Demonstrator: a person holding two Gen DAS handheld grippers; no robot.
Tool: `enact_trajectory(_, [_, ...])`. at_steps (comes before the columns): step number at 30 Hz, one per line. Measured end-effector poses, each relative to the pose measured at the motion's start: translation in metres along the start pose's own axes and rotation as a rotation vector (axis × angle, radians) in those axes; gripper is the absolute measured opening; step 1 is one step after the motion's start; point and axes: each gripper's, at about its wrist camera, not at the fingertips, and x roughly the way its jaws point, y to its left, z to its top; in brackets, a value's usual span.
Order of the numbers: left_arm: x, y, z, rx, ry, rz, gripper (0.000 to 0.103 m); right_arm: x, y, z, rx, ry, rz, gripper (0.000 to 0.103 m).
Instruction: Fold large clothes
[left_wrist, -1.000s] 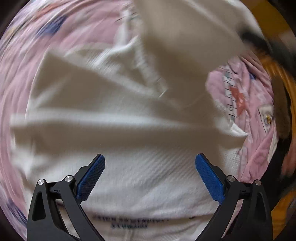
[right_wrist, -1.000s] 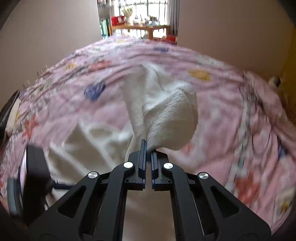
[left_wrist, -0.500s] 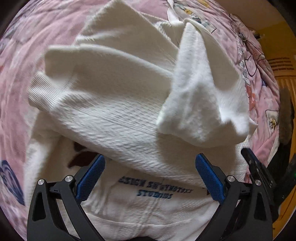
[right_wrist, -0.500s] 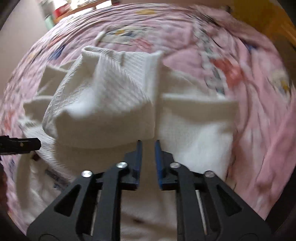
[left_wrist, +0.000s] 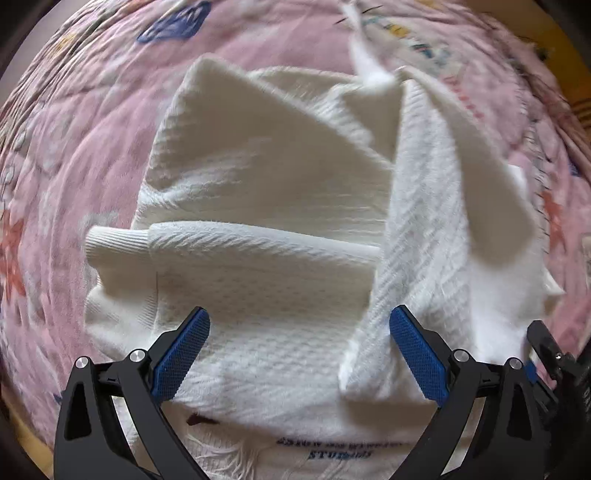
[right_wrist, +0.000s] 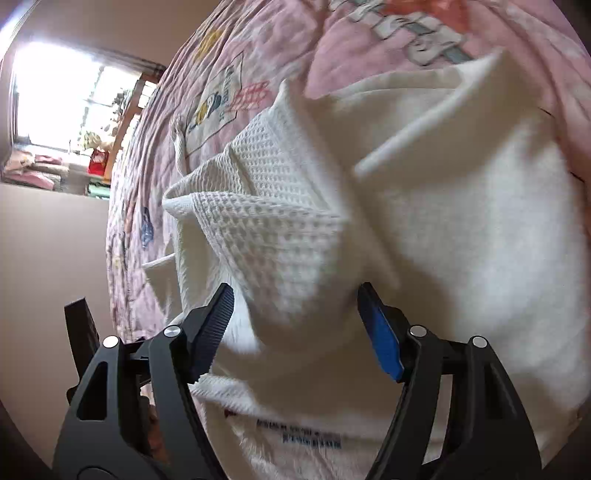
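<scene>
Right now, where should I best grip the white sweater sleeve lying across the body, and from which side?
Probably at the ribbed cuff of the sleeve: it sticks out free at the left, flat on the pink bedcover. Come from above with the left gripper, now open.

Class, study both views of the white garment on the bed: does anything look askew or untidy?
Yes. The sleeve lies crumpled and diagonal over the garment, not flat; a cuff juts out left.

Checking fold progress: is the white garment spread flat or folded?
Partly folded: both sleeves lie across the white garment, loosely, with raised creases.
</scene>
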Motion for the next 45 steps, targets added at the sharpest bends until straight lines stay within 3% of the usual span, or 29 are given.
enact_trajectory(2, [0.006,-0.001,-0.001,-0.003,0.017,0.014,0.095,0.002,0.012,0.0,-0.025,0.004,0.008,0.009])
enact_trajectory(7, [-0.002,-0.004,-0.009,0.009,-0.001,0.029,0.095,-0.047,0.06,0.002,-0.264,-0.095,0.003,0.007])
enact_trajectory(10, [-0.014,-0.01,-0.019,-0.05,-0.016,-0.013,0.095,-0.091,0.11,0.011,-0.425,-0.187,0.063,0.007])
enact_trajectory(13, [-0.013,-0.013,-0.032,-0.146,-0.006,-0.121,0.095,-0.119,0.151,0.016,-0.585,-0.233,0.082,0.007])
enact_trajectory(15, [0.0,-0.021,-0.038,-0.186,0.026,-0.196,0.095,-0.119,0.163,0.013,-0.652,-0.208,0.079,0.007])
enact_trajectory(17, [0.006,-0.027,-0.037,-0.192,0.005,-0.179,0.095,-0.109,0.164,0.001,-0.725,-0.174,0.028,0.007])
enact_trajectory(20, [0.019,-0.025,-0.033,-0.181,0.054,-0.181,0.095,-0.08,0.151,-0.023,-0.807,-0.088,-0.036,0.007])
enact_trajectory(25, [-0.002,0.001,-0.034,-0.122,0.023,-0.079,0.095,-0.047,0.112,-0.062,-0.783,0.028,-0.059,0.008])
enact_trajectory(28, [-0.021,0.023,-0.033,-0.17,-0.01,-0.039,0.095,-0.028,0.097,-0.08,-0.763,0.04,-0.092,0.01])
enact_trajectory(32, [-0.059,0.039,-0.018,-0.222,-0.127,-0.039,0.095,0.006,0.069,-0.097,-0.689,0.097,-0.12,0.012])
enact_trajectory(34, [-0.075,0.031,-0.004,-0.195,-0.177,-0.078,0.095,0.014,0.064,-0.103,-0.687,0.105,-0.112,0.025])
enact_trajectory(35, [-0.078,0.02,0.004,-0.177,-0.182,-0.089,0.095,0.011,0.065,-0.105,-0.679,0.1,-0.107,0.034])
enact_trajectory(36, [-0.075,0.002,0.011,-0.151,-0.181,-0.099,0.095,0.007,0.066,-0.105,-0.671,0.096,-0.101,0.052])
enact_trajectory(38, [-0.065,-0.021,0.019,-0.074,-0.166,-0.075,0.095,-0.013,0.072,-0.105,-0.639,0.09,-0.083,0.066])
enact_trajectory(41, [-0.031,-0.045,0.026,0.017,-0.104,-0.029,0.095,-0.051,0.081,-0.096,-0.592,0.043,-0.034,0.067])
enact_trajectory(45, [-0.006,-0.043,0.019,0.018,-0.052,-0.013,0.095,-0.087,0.064,-0.049,-0.414,-0.072,-0.023,0.072])
